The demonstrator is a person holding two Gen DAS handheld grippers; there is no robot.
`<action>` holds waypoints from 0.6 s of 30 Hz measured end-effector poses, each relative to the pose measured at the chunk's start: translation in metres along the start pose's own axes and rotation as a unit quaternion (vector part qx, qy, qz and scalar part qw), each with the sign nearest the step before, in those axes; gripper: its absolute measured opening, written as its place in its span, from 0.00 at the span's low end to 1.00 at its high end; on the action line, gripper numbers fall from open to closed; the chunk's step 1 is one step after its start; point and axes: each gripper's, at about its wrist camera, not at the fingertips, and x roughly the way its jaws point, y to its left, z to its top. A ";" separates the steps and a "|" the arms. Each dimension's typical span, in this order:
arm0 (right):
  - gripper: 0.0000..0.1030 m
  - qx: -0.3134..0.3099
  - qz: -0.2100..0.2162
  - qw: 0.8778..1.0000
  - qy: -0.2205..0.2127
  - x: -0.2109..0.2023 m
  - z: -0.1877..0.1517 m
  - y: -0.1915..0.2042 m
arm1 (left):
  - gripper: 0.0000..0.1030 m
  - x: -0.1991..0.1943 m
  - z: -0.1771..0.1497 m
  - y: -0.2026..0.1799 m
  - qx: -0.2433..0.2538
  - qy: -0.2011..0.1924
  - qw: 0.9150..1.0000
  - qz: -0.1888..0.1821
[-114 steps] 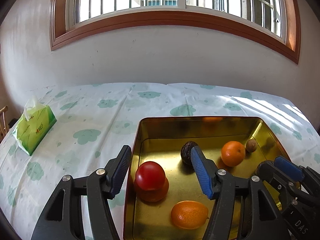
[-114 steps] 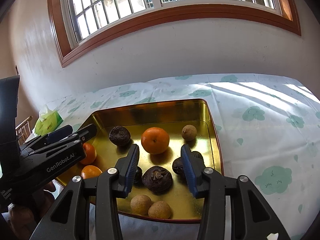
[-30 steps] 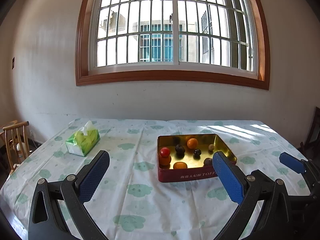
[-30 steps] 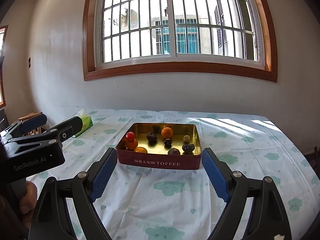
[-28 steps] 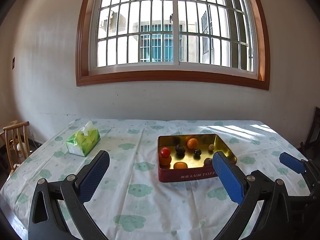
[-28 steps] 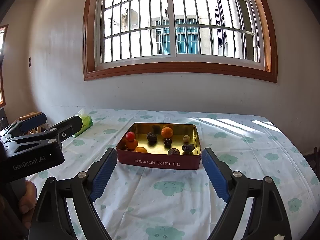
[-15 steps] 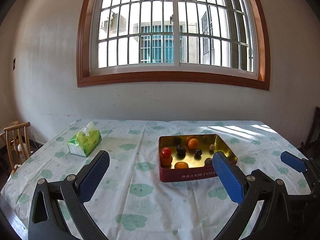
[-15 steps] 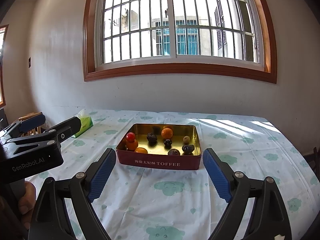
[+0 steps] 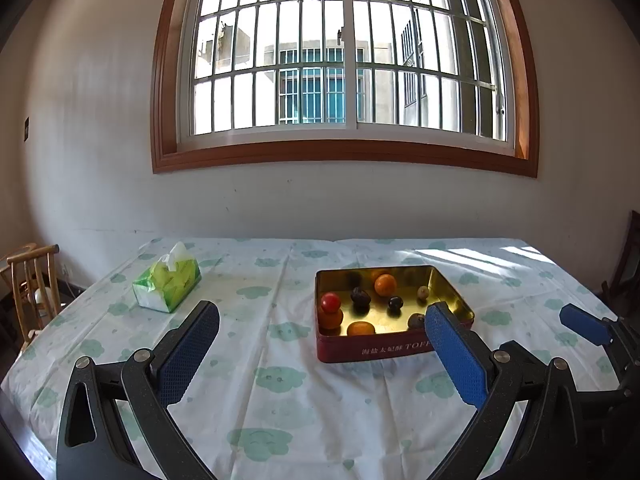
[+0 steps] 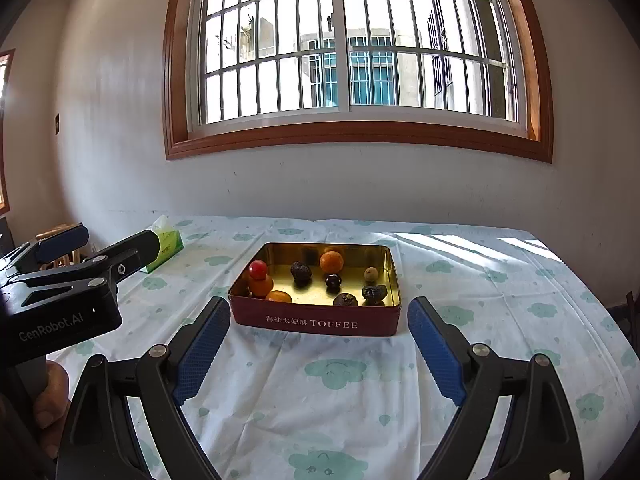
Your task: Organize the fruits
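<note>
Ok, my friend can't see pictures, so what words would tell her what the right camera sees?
A red toffee tin with small fruits inside sits on a table with a cloud-pattern cloth, under a big barred window. The open, empty right gripper frames the tin from nearer the camera, and the left gripper pokes in at the left beside a green tissue pack.

Left gripper (image 9: 322, 344): black speckled frame, silver pivot screws, blue textured pads (image 9: 456, 356) on both fingers. Right gripper (image 10: 318, 350): identical build (same blue pads, same screws). White "GenRobot.AI" lettering was printed on the left unit's black body. Bare skin of the left hand (image 10: 50, 404) showed below it.
</note>
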 end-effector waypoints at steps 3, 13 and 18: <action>0.86 0.001 -0.001 1.000 0.002 0.001 0.000 -0.001 | 0.99 0.002 -0.001 -0.001 0.002 0.002 1.000 -0.001; 0.86 0.003 -0.001 1.000 0.006 0.003 -0.003 -0.002 | 0.99 0.006 -0.004 -0.003 0.005 0.005 1.000 -0.001; 0.87 0.000 -0.003 1.000 0.011 0.009 -0.006 -0.006 | 0.99 0.011 -0.005 -0.004 0.007 0.011 1.000 -0.002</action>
